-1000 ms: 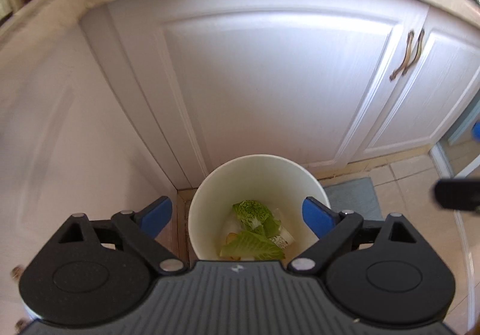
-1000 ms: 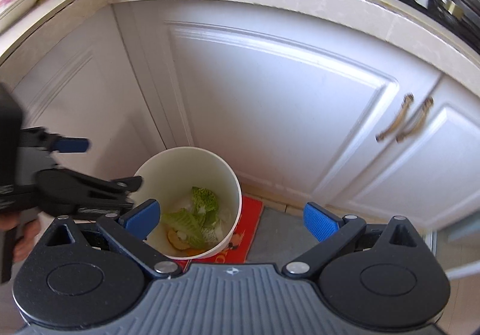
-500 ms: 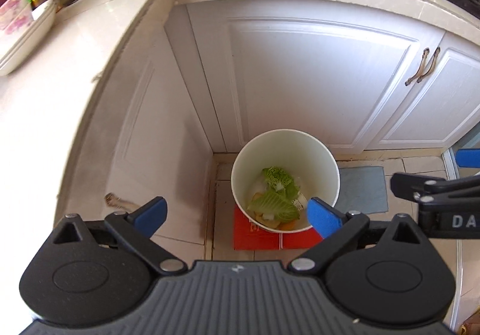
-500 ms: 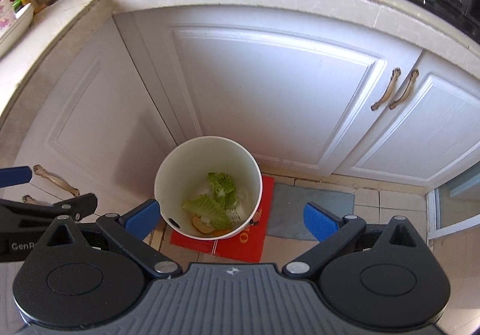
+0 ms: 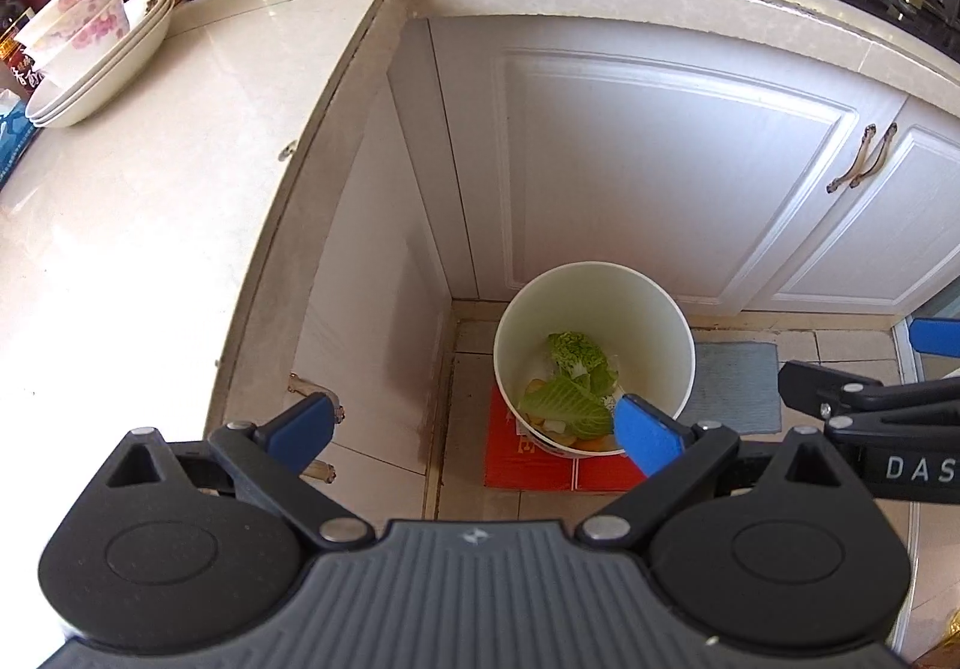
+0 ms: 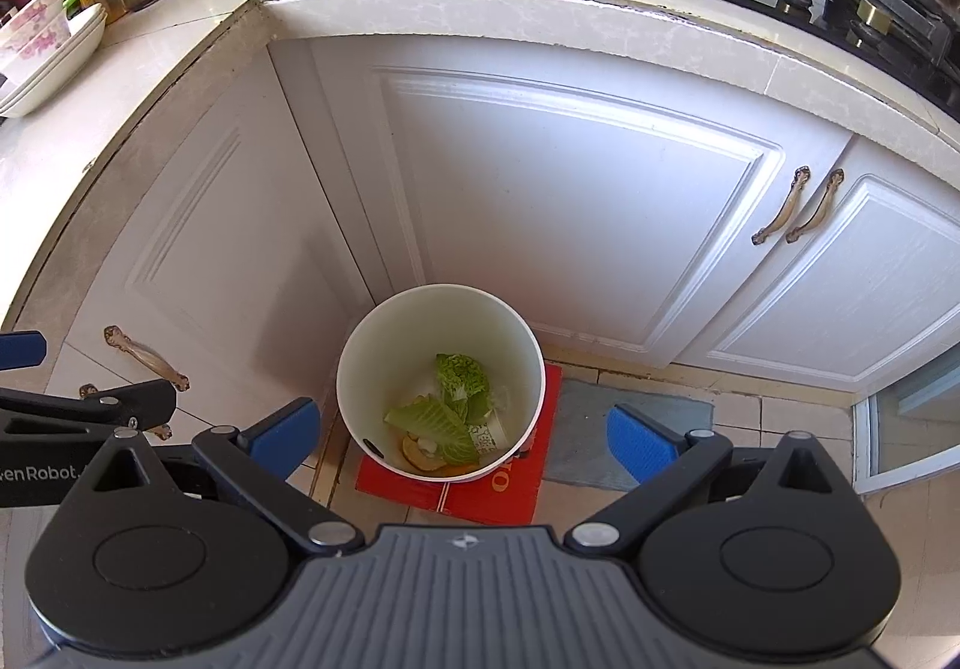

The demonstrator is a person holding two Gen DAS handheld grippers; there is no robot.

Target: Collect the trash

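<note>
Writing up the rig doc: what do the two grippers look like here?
Both alike: the left gripper and right gripper have a ribbed grey body, black linkage arms with silver pivot pins, round black side housings, blue pads on the jaws. White lettering on the sides.

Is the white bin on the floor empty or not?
Not empty: the bin holds green leaves and other scraps at its bottom.

The tiled floor [image 6: 780, 423] carries a red cardboard sheet [image 6: 510, 495] and a grey mat [image 6: 600, 423].

white cabinets [image 6: 570, 201] | pale countertop [image 5: 150, 225] | tiled floor [image 6: 780, 423], maybe daylit
</note>
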